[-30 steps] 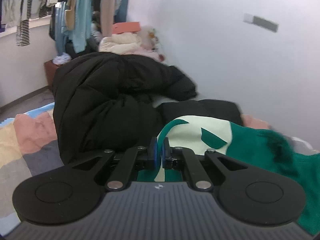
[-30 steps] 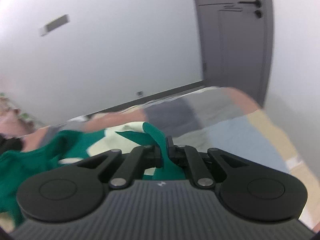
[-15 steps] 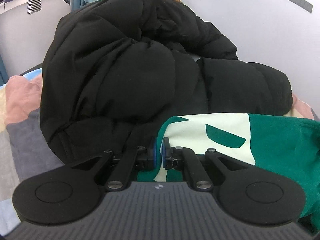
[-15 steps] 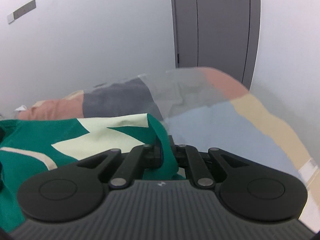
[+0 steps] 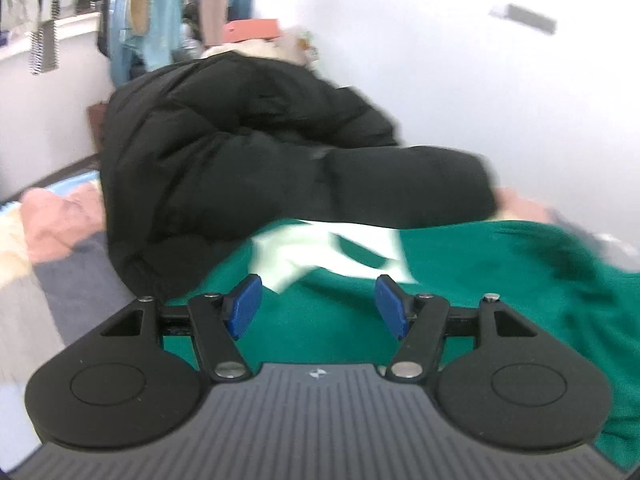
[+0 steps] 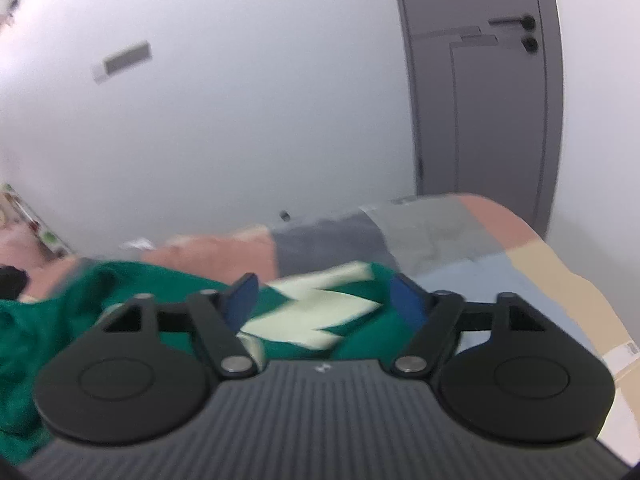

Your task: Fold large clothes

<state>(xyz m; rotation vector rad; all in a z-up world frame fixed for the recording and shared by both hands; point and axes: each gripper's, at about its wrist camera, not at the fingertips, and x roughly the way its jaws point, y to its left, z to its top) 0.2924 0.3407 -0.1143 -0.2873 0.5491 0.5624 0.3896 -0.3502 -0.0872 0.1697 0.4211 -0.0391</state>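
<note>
Hanging clothes (image 5: 160, 12): row of garments at far left of the left wrist view, behind a pale ledge; blurred.
Bed cover (image 5: 56, 240): patchwork of pink, cream, grey and blue blocks; bare at left of the left wrist view and again at right of the right wrist view (image 6: 500, 264).
Black puffer jacket (image 5: 248, 152): bulky heap on the bed cover, left of centre, one sleeve stretched out toward the right along the white wall. Its lower edge touches the green garment.
Green sweater (image 5: 480, 264): task garment, green with cream patches; lies flat on the bed in front of the black jacket, spread from centre to the right edge. In the right wrist view (image 6: 312, 308) it covers the lower left and centre, its right edge ending near the blue block of the cover.
Left gripper (image 5: 318, 304): jaws opening, blue pads (image 5: 244, 304) wide apart. Green cloth lies below and between them; pads do not press on it.
Right gripper (image 6: 324, 300): jaws opening, pads (image 6: 240, 300) well apart. Cream-and-green cloth shows between them, not pinched.
Wall plate (image 6: 124, 60): grey strip on the white wall, upper left of the right wrist view.
Door (image 6: 480, 92): grey, dark handle, at right beyond the bed end.
Image quality: both views motion-blurred.
</note>
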